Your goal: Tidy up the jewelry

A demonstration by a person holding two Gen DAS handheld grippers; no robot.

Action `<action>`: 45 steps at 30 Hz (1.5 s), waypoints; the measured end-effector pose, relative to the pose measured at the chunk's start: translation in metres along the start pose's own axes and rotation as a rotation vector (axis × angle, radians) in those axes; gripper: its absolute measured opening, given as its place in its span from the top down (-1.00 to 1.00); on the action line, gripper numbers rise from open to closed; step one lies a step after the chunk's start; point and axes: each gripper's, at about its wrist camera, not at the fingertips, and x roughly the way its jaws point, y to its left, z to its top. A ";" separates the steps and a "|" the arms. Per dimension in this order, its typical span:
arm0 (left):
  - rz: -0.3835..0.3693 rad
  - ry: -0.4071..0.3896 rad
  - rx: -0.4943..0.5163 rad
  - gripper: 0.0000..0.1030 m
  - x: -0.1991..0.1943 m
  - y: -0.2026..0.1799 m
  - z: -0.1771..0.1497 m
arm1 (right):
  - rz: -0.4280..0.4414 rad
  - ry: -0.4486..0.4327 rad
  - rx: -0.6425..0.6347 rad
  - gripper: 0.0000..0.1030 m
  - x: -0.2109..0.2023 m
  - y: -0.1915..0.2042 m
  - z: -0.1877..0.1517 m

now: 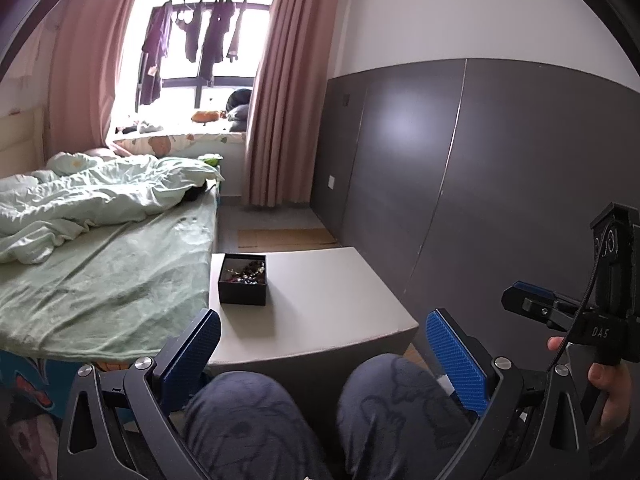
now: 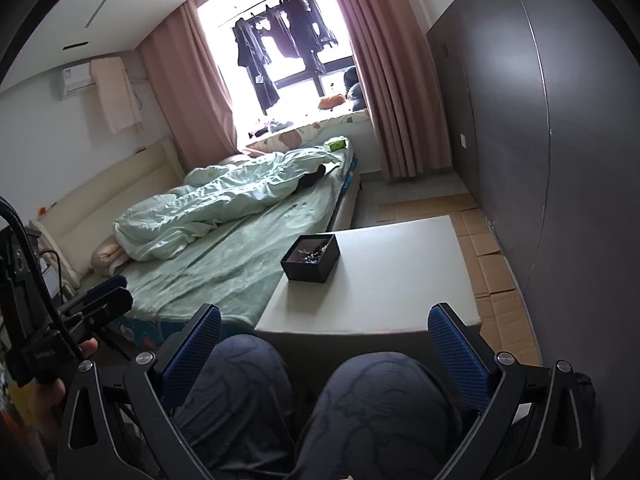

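A small black open box holding a tangle of beaded jewelry stands at the far left corner of a low white table. It also shows in the right wrist view, on the table. My left gripper is open and empty, held back over my knees, well short of the box. My right gripper is also open and empty above my knees. The right gripper shows from the side in the left wrist view, and the left gripper in the right wrist view.
A bed with a green sheet and crumpled duvet borders the table on the left. A dark grey wall panel runs along the right. Flattened cardboard lies on the floor beside the table. My knees are right below the grippers.
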 end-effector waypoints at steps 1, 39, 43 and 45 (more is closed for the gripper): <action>-0.002 -0.006 -0.001 -0.99 -0.002 0.000 -0.002 | -0.001 -0.003 -0.001 -1.00 -0.002 0.001 -0.001; 0.052 -0.047 0.025 -0.99 -0.024 -0.009 -0.007 | -0.034 -0.003 -0.037 -1.00 -0.010 0.018 -0.009; 0.041 -0.047 0.015 -0.99 -0.026 -0.008 -0.005 | -0.033 -0.007 -0.043 -1.00 -0.013 0.020 -0.008; 0.042 -0.046 0.010 -0.99 -0.025 -0.008 -0.006 | -0.036 -0.008 -0.045 -1.00 -0.014 0.020 -0.007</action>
